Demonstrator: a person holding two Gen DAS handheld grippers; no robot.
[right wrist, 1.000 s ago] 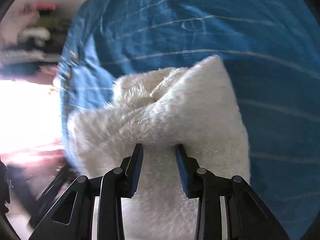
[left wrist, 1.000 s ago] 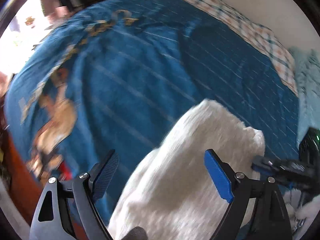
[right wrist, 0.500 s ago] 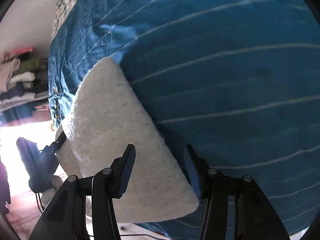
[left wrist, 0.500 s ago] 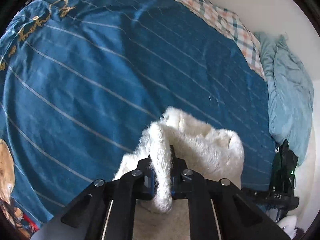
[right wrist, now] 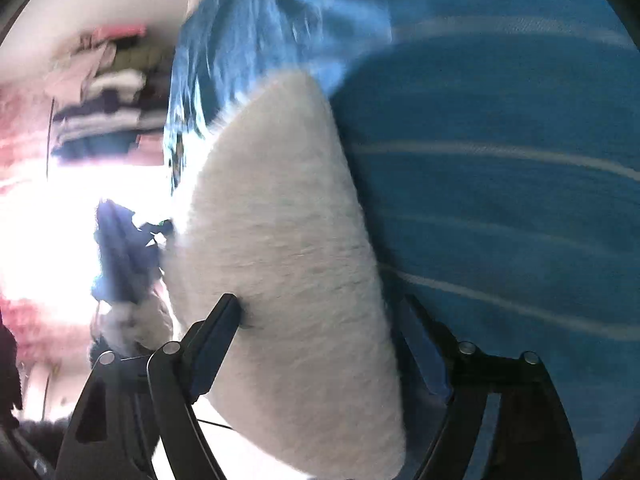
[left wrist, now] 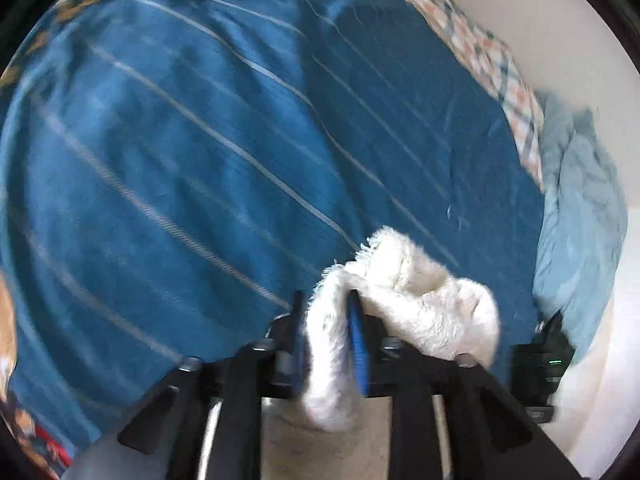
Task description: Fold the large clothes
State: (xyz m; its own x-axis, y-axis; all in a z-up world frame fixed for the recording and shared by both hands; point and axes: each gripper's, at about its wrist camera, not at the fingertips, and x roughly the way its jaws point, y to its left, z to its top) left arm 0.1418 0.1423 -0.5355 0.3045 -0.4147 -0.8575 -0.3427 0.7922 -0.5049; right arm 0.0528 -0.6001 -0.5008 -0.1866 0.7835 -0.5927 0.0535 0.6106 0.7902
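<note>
Left gripper (left wrist: 328,344) is tipped steeply down, its jaws just eased a little apart yet standing narrow, with a fold of the white garment (left wrist: 420,292) between the blue pads. Right gripper (right wrist: 320,352) slants down more gently, its jaws just swung wide; the garment lies between them, the left finger (right wrist: 218,330) touching the fleece, the right one beside its edge.

Home bedroom: bed under blue striped blanket (left wrist: 224,168), checked sheet (left wrist: 516,92), folded clothes stacked on shelves (right wrist: 108,112).
</note>
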